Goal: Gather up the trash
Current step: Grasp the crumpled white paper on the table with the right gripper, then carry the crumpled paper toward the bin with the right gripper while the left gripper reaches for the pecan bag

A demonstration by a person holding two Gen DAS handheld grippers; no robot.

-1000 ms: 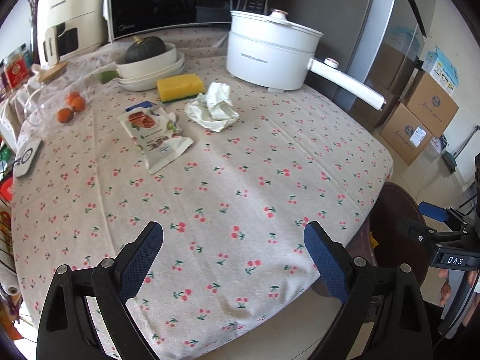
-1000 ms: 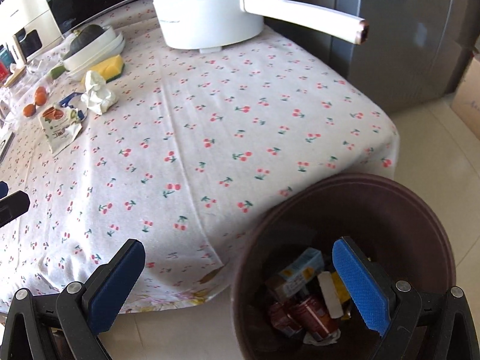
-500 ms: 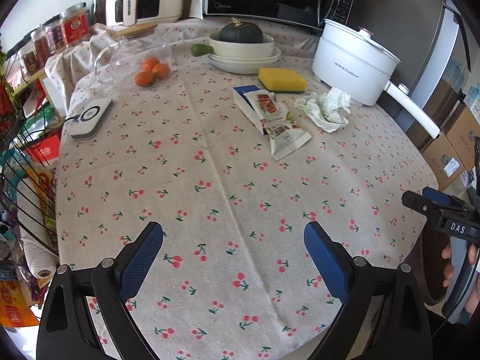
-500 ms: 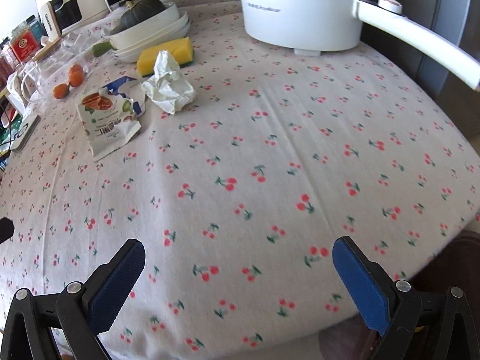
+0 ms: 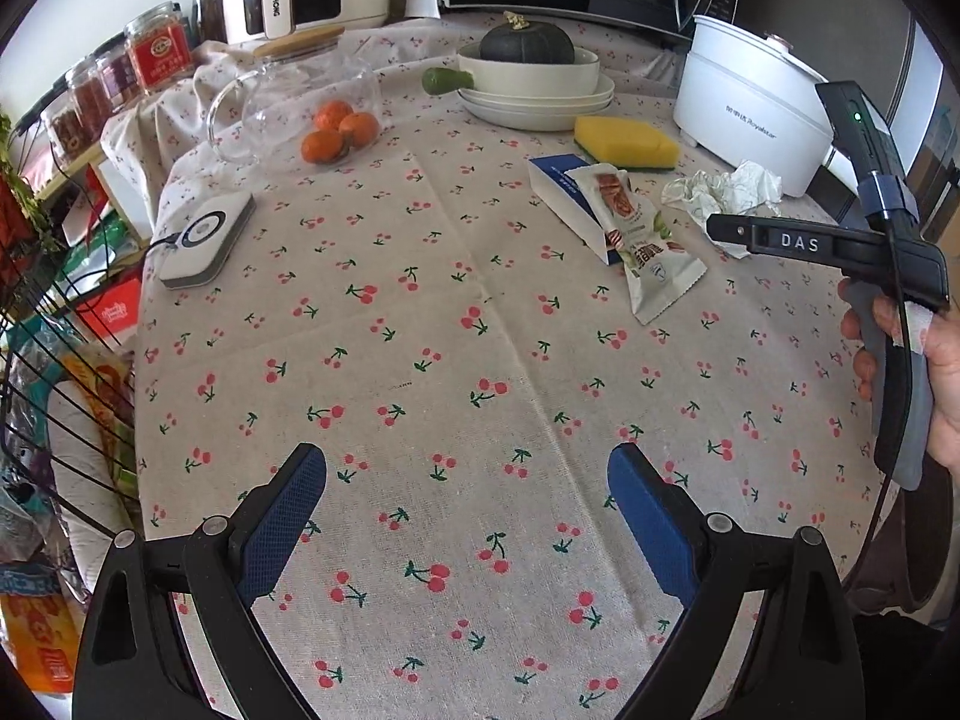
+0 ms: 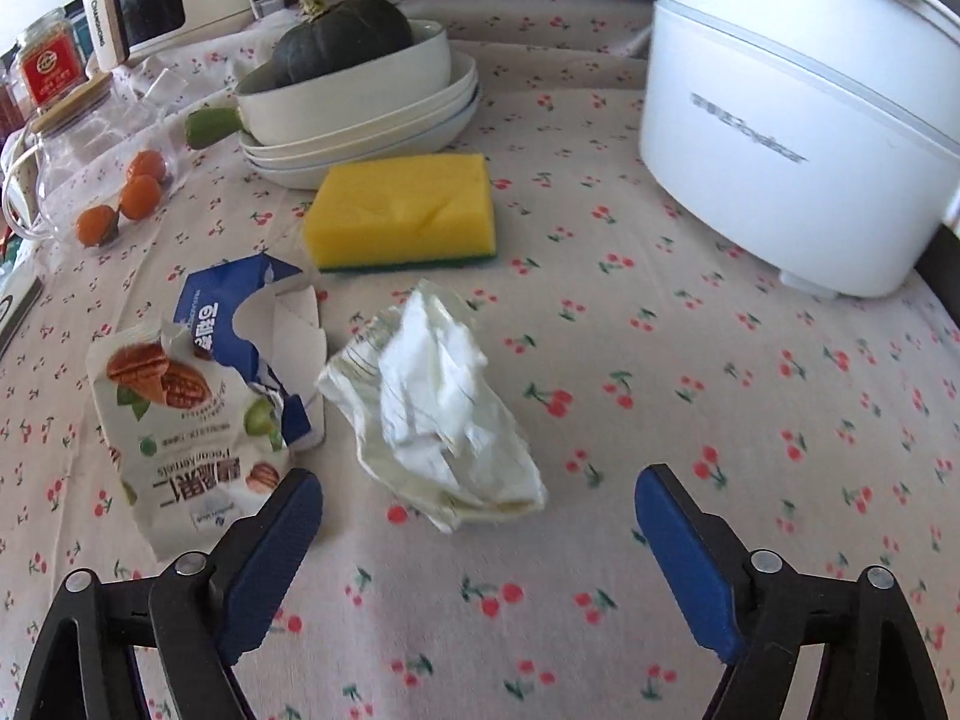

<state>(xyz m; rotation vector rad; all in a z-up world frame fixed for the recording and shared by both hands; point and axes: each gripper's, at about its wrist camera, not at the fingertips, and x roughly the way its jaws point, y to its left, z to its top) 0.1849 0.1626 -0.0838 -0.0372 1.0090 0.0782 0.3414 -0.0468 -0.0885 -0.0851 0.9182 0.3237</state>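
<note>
A crumpled white tissue [image 6: 441, 405] lies on the cherry-print cloth of the desk [image 6: 690, 360], just ahead of the right hand-held gripper [image 6: 474, 510], whose blue pads are spread wide with nothing between them. The tissue sits roughly in line with the gap between those pads, nearer the left one. Touching its left side is a torn blue-and-white carton [image 6: 258, 330], and a flattened nut snack packet [image 6: 180, 426] lies partly over that carton; the left pad of the right hand-held gripper reaches the packet's lower edge in the picture. Behind the tissue rests a yellow sponge [image 6: 405, 210] with a green underside, and behind that a stack of white dishes [image 6: 372, 120] holding a dark green squash [image 6: 342, 39]. A white electric pot [image 6: 798, 138] stands to the right, well clear of the tissue. A clear glass jug [image 6: 90, 168] with small oranges [image 6: 129, 198] stands off to the left.

In the left wrist view, the left hand-held gripper [image 5: 468, 507] hovers over bare cloth near the desk's front edge, its jaws also wide apart and holding nothing. From there the tissue [image 5: 726, 195] lies far across the desk beside the pot [image 5: 750, 114], with the packet [image 5: 645, 246] and carton [image 5: 567, 195] just left of it. A white charging pad [image 5: 207, 237] lies near the left edge.
</note>
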